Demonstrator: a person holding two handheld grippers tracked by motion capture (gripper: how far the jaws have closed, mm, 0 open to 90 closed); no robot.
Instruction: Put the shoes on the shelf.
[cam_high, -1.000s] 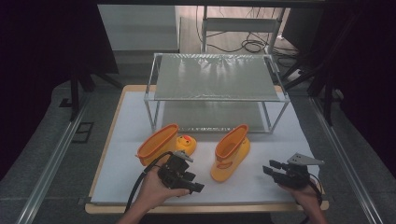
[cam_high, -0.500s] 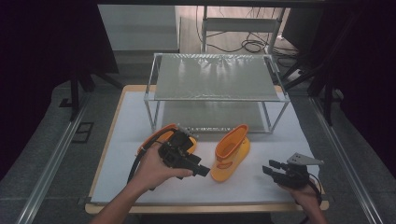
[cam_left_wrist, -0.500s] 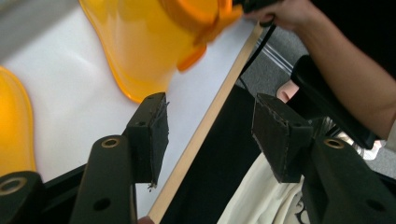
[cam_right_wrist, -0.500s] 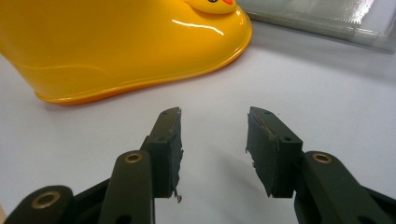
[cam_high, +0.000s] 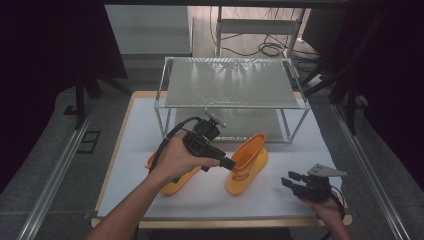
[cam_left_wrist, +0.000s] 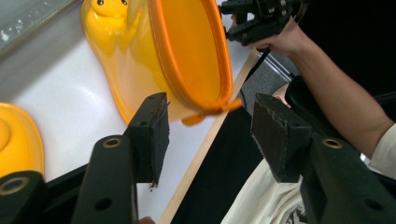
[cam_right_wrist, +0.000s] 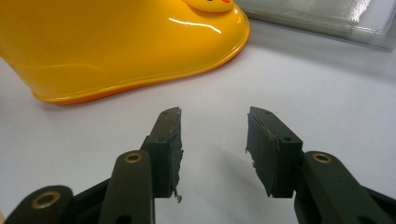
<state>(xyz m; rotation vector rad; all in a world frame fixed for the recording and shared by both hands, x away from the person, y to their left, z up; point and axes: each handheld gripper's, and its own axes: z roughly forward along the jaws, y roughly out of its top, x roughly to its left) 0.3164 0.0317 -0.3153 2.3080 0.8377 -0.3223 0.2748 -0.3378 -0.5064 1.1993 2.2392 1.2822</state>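
Since a second ago, the left gripper has lifted off the mat toward the upright yellow boot, beside a second boot lying flat; the right gripper kept its place right of the upright boot. From the left gripper view, released jaws flank that boot's orange rim, not touching. From the right gripper view, released jaws hold nothing before the boot's toe.

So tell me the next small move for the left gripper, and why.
Probably ease the left gripper forward so its open jaws straddle the orange rim of the upright boot, then close. In the left gripper view that rim and its pull tab lie just beyond the pads, untouched. The right gripper rests open beside it.
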